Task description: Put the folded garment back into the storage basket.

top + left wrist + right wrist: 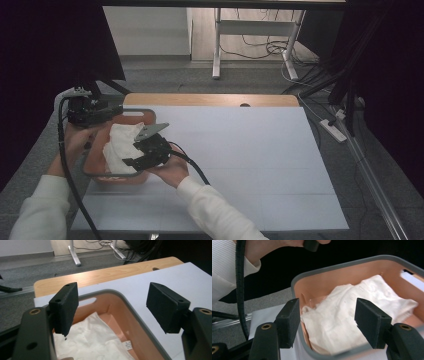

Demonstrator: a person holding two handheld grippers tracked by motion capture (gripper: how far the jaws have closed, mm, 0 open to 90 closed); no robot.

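Bin [145,116]: salmon, grey rim, left edge of the high view, on the white mat [240,150].
Cloth [122,145]: white, crumpled inside bin.
Left gripper [112,307]: jaws wide apart, empty, above bin's far corner.
Right gripper [327,317]: jaws wide, empty, over bin's rim; contact with cloth unclear.

This looked like a lab or recording room. Black curtains [395,75] hung on both sides of a wooden worktop [210,99] covered by a white sheet [240,160]. Loose cables [260,47] and a power strip [334,129] lay on grey carpet [165,80] near a metal desk frame [218,45].
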